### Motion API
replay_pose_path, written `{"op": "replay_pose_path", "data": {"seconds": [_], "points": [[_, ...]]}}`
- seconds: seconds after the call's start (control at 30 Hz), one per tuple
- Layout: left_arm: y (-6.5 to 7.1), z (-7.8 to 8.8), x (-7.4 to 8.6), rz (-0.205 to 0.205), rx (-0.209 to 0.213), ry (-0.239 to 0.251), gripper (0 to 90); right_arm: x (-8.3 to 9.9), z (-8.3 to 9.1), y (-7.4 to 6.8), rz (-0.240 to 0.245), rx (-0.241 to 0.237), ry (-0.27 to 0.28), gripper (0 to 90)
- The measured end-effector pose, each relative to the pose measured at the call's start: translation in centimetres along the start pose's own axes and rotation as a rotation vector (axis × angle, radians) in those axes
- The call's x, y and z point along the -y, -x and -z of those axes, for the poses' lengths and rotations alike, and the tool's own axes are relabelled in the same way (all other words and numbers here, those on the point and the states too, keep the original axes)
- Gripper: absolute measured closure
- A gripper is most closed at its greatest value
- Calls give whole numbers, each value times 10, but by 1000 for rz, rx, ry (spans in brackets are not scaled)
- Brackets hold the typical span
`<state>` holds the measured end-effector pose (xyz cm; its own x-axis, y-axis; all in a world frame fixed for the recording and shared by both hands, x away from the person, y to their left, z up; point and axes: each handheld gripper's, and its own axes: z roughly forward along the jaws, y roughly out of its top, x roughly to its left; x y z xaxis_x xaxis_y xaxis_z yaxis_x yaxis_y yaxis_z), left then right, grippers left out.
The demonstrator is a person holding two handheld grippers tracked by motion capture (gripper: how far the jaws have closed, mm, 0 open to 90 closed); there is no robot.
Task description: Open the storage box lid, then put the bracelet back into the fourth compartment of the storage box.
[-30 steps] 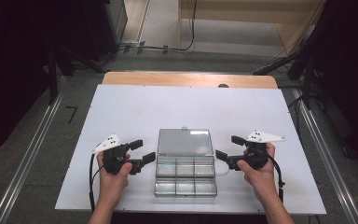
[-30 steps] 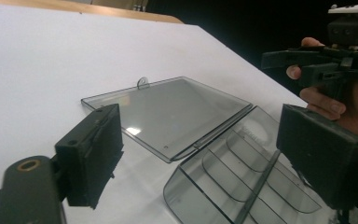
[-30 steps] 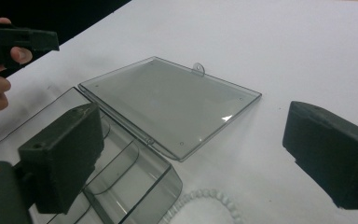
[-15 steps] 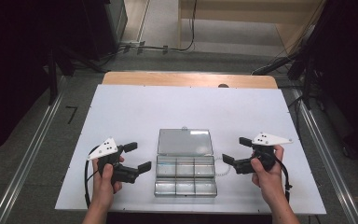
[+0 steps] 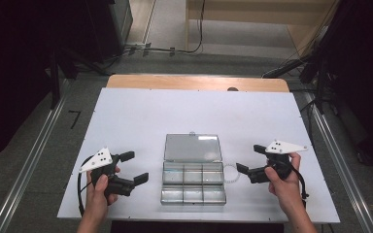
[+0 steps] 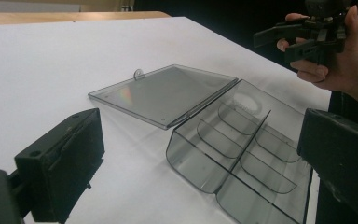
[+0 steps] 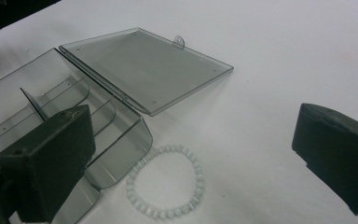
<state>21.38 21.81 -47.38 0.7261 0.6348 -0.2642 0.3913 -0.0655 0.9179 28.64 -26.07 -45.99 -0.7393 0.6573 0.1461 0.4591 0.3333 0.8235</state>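
One open clear box (image 5: 193,174) lies between two spread grippers, left (image 5: 129,167) and right (image 5: 250,159), bracelet (image 5: 229,173) touching its right side, on white table (image 5: 141,116), grey floor (image 5: 43,121) around.

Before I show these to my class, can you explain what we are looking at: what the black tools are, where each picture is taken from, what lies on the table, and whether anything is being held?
A person sits at a white table and holds a hand tool in each hand: the left gripper and the right gripper, each with two black jaws.

The high view looks down from above. The other two pictures come from cameras riding on each gripper, looking along its jaws.

On the table lies a clear plastic box with six compartments, its lid folded flat open. A white bead bracelet lies beside the box, near the right gripper.

Nothing is held: both grippers stand open. The left gripper's jaws have just been opening, with nothing between them.
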Motion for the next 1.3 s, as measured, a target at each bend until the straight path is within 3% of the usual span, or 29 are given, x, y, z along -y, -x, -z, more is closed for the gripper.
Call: {"op": "replay_pose_path", "data": {"seconds": [0.47, 0.63, 0.8, 0.9, 1.1, 1.3], "points": [[0, 18, 16, 3, -35, 3, 3, 8, -4, 9, -10, -26, -50, 47], [-2, 21, 20, 5, -46, -1, 3, 11, -6, 11, -51, 8, -53, 279], [-6, 22, 22, 12, -46, 3, 3, 15, -10, 13, -62, 46, -76, 436], [-9, 23, 23, 19, -54, 1, 3, 18, -13, 16, -66, 64, -90, 493], [-10, 23, 24, 24, -59, 1, 3, 25, -18, 18, -57, 49, -112, 570], [-12, 23, 25, 29, -55, 0, 3, 29, -22, 16, -99, 20, -140, 646]]}}
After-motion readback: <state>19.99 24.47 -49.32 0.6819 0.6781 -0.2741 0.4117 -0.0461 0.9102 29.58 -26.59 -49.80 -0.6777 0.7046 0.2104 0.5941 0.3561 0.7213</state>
